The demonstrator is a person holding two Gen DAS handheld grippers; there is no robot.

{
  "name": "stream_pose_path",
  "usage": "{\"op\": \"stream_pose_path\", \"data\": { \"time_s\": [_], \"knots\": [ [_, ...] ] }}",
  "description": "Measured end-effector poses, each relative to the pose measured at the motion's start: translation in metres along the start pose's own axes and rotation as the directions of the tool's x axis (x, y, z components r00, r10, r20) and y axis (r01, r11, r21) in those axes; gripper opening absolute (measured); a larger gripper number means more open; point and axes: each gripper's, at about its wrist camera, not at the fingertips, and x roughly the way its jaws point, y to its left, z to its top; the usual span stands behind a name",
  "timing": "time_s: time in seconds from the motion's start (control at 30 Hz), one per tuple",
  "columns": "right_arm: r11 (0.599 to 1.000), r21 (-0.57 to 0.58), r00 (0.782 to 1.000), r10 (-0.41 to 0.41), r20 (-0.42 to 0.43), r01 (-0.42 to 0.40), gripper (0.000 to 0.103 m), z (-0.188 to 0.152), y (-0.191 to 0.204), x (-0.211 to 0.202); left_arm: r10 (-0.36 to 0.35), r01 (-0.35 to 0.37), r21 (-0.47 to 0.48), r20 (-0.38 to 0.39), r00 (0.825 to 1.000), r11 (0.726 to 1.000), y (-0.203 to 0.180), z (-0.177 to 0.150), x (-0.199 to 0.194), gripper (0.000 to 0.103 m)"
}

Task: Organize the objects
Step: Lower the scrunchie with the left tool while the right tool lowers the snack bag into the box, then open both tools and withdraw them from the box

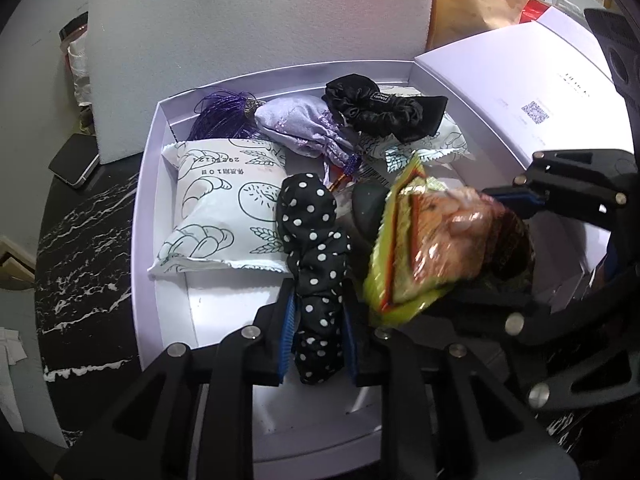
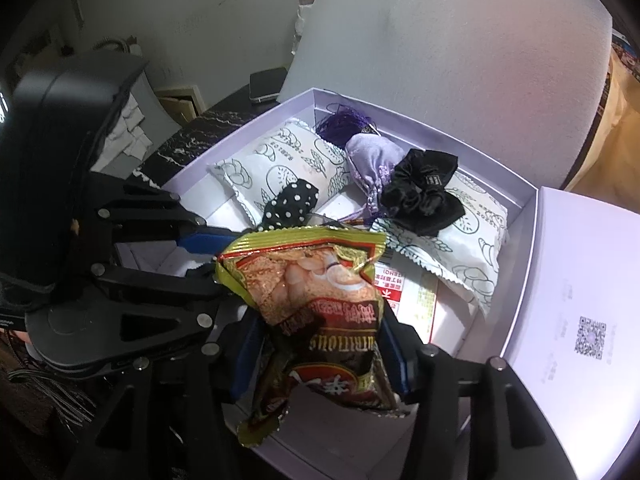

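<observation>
The polka-dot scrunchie (image 1: 316,264) is pinched between the blue pads of the left tool (image 1: 318,340), its free end draped forward over the near middle of the open lavender box (image 1: 144,184). The snack packet (image 2: 320,300), gold-edged with a red and brown face, stands between the fingers of the right tool (image 2: 320,364); both blue pads lie against its sides and it is raised above the box's near right part, so it is gripped. The two tools sit just beside each other, the packet's crinkled edge close to the scrunchie.

Inside the box lie two white pillow packs printed with bread drawings: one (image 1: 220,216) along the left wall, the other (image 2: 452,248) toward the right wall, partly under a black satin scrunchie (image 1: 380,112). That makes two scrunchies in all. One lilac sachet (image 1: 304,128) with a purple tassel (image 1: 220,116) lies at the back, touching the black scrunchie. A flat printed carton (image 2: 412,300) lies on the box floor under the raised packet.

Bare floor shows along the near left of the box, in front of the left pillow pack. The box lid (image 2: 580,300) lies open on the right, rising from the right wall. A white foam board (image 1: 256,20) stands right behind the back wall. Dark marbled tabletop (image 1: 84,224) shows to the left, with one phone (image 1: 74,160) on it, apart from the box.
</observation>
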Motion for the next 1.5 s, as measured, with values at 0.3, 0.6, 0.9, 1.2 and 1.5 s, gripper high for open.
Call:
{"op": "stream_pose_path", "data": {
  "time_s": [0.3, 0.6, 0.9, 1.2, 1.5],
  "knots": [
    [0.998, 0.049, 0.999, -0.040, 0.013, 0.039, 0.055, -0.004, -0.010, -0.013, -0.003, 0.002, 0.018, 0.056, 0.998, 1.000, -0.009, -0.003, -0.018, 0.020],
    [0.997, 0.073, 0.998, -0.037, 0.054, 0.033, 0.055, 0.000, -0.022, -0.019, -0.036, 0.035, 0.019, 0.112, 0.993, 0.999, -0.006, 0.013, -0.034, 0.020],
    [0.994, 0.101, 0.990, -0.049, 0.133, 0.036, 0.055, 0.001, -0.025, -0.043, -0.018, 0.019, -0.006, 0.132, 0.991, 1.000, -0.005, 0.011, -0.047, 0.020],
    [0.993, 0.088, 0.981, -0.093, 0.170, 0.079, 0.055, -0.006, -0.013, -0.073, 0.038, -0.033, -0.032, 0.171, 0.984, 0.999, -0.016, 0.007, -0.093, 0.020],
    [0.989, 0.085, 0.957, -0.140, 0.253, 0.122, 0.055, -0.017, 0.008, -0.124, 0.108, -0.094, -0.071, 0.217, 0.970, 0.993, -0.033, -0.011, -0.152, 0.037]
  ]
}}
